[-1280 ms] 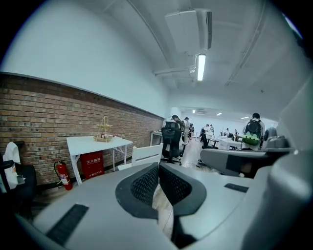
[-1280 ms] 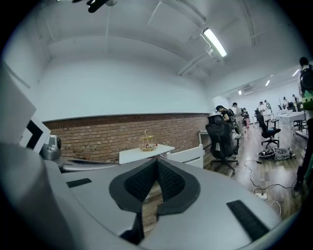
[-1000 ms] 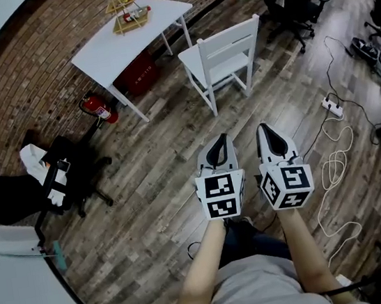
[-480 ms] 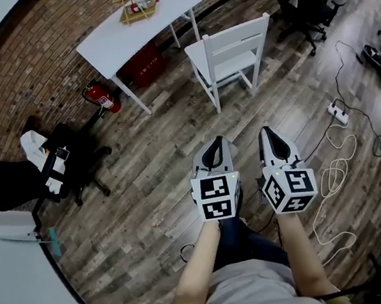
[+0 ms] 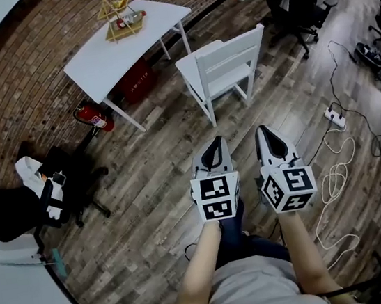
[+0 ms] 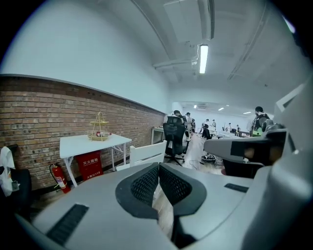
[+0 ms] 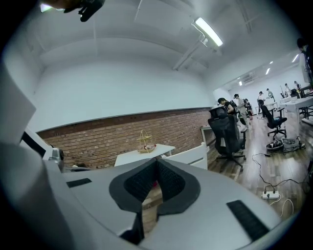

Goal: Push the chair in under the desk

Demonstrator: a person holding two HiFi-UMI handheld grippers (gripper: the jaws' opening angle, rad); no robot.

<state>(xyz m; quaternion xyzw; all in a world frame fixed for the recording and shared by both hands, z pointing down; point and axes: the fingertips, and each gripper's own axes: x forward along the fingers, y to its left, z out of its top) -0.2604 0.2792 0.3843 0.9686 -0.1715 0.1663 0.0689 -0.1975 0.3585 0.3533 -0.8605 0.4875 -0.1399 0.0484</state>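
Nothing moved yet: chair still out, grippers still short of it

Over the last second only your view sways; the white desk [image 5: 120, 49] stays by the brick wall [image 5: 24, 66]; the white chair [image 5: 224, 66] stands where it was, just off the desk's right end, backrest toward you, not tucked under; your left gripper [image 5: 219, 142] and right gripper [image 5: 265, 132] still hang side by side, well apart from the chair, jaws closed on nothing; judging by this, the push hasn't begun, and you must first close in on the backrest.
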